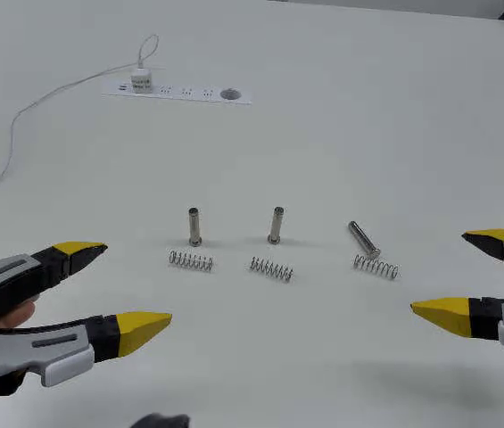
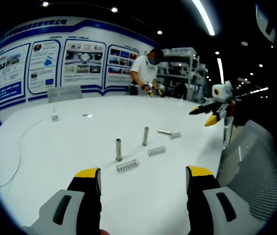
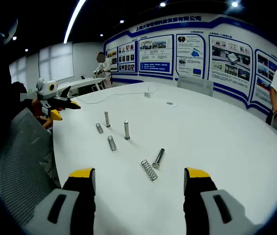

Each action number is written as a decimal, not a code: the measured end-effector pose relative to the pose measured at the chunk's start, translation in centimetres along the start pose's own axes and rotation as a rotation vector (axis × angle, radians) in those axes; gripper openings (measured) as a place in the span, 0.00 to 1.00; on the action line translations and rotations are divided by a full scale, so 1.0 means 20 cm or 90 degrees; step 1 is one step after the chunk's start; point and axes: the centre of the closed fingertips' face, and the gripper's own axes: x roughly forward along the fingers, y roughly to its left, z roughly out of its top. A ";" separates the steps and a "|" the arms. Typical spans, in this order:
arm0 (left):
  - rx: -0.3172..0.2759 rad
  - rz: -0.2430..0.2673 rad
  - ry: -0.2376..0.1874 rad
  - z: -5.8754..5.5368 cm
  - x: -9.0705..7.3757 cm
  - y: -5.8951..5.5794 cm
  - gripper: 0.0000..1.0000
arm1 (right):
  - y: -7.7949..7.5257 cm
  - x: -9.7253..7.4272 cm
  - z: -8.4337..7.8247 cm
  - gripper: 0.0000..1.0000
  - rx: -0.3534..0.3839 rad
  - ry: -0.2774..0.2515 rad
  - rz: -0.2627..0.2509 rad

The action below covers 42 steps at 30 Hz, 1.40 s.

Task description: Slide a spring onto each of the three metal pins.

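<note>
A white table [image 1: 341,152] carries a power strip [image 1: 180,92] near its far side, with a white plug [image 1: 141,80] at its left end. A thin cable [image 1: 28,109] trails left from the plug. Posters [image 2: 40,61] line the wall, a person [image 2: 143,73] stands beyond the table, and a mesh chair [image 2: 256,166] sits beside it.

Bright, even overhead light

Head view is sharp, with only faint soft shadows beside the pins [image 1: 276,225] — the white table [image 1: 341,143] is slightly washed out. Both gripper views bend hard at the edges — ceiling strip lights [image 2: 204,17] flare, the background is dimmer and soft.
</note>
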 end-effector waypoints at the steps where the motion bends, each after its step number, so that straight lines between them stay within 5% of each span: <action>1: -0.001 0.001 0.000 0.00 0.00 0.00 0.72 | 0.00 0.01 0.00 0.73 0.000 0.002 0.000; 12: -0.004 0.003 -0.010 0.01 -0.01 -0.02 0.71 | -0.04 0.03 0.03 0.59 0.015 0.021 -0.020; 22: -0.004 0.001 -0.011 0.01 -0.01 -0.03 0.71 | -0.16 0.07 0.09 0.37 0.042 0.036 -0.069; 34: 0.000 -0.006 -0.012 0.01 0.00 -0.06 0.71 | -0.23 0.31 0.15 0.27 0.029 0.102 -0.081; 42: 0.005 -0.016 -0.007 0.01 0.00 -0.08 0.70 | -0.27 0.48 0.07 0.20 0.058 0.186 -0.094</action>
